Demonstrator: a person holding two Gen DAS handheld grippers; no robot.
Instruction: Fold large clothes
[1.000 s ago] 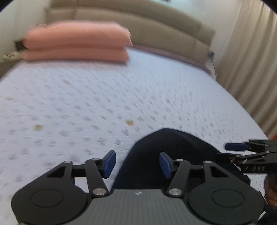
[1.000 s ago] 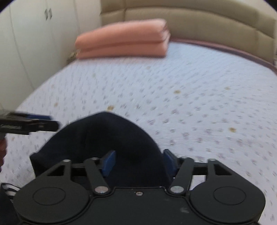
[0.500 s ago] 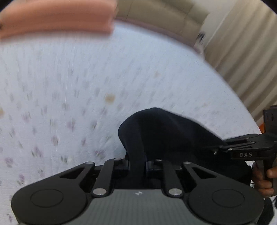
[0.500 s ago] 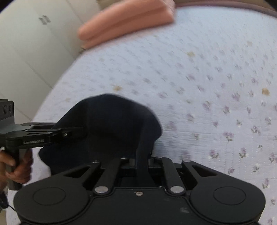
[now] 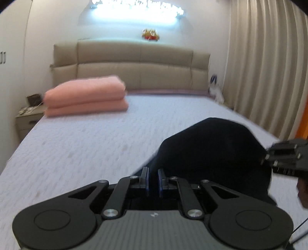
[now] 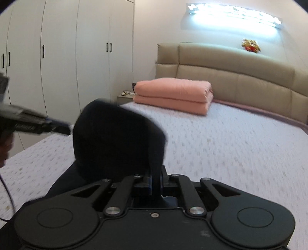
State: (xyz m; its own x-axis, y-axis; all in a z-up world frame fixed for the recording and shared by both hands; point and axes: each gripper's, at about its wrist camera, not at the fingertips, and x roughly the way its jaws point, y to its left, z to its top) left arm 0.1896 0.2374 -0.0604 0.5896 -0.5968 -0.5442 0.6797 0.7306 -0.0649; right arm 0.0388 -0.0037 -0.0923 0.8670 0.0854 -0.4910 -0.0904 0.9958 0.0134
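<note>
You have two grippers in play and one dark garment (image 5: pixel 215 153) strung between them, lifted above the bed (image 5: pixel 86 150). Your left gripper (image 5: pixel 153 179) has just been closing: its two blue pads (image 5: pixel 146 180) stand almost together with a fold of the dark cloth pinched between them, so it is grasping the garment. Your right gripper (image 6: pixel 156 179) is clenched the same way, with a strip of the same cloth running up from between its pads into the bulging mass in front of it.

In the left wrist view the garment balloons up to the right of your gripper, and the other gripper enters from the right edge, its tip touching the cloth; part of a hand (image 5: pixel 302 192) shows below it. In the right wrist view the arrangement mirrors: the garment (image 6: pixel 117 142) rises to the left, and your left gripper (image 6: pixel 63 129) reaches in from the left edge to the cloth, with a hand (image 6: pixel 5 148) behind it.

Beyond the garment you can count one folded pink quilt (image 5: pixel 84 96), doubled into two thick layers, lying near the head of the bed by the one beige padded headboard (image 5: pixel 134 67). One small nightstand (image 5: pixel 28 117) sits beside the bed. One pleated curtain (image 5: pixel 265 57) hangs on the right, and a white wardrobe (image 6: pixel 57 57) stands along the left wall with five door handles visible. One light strip (image 5: pixel 136 9) glows above the headboard.
</note>
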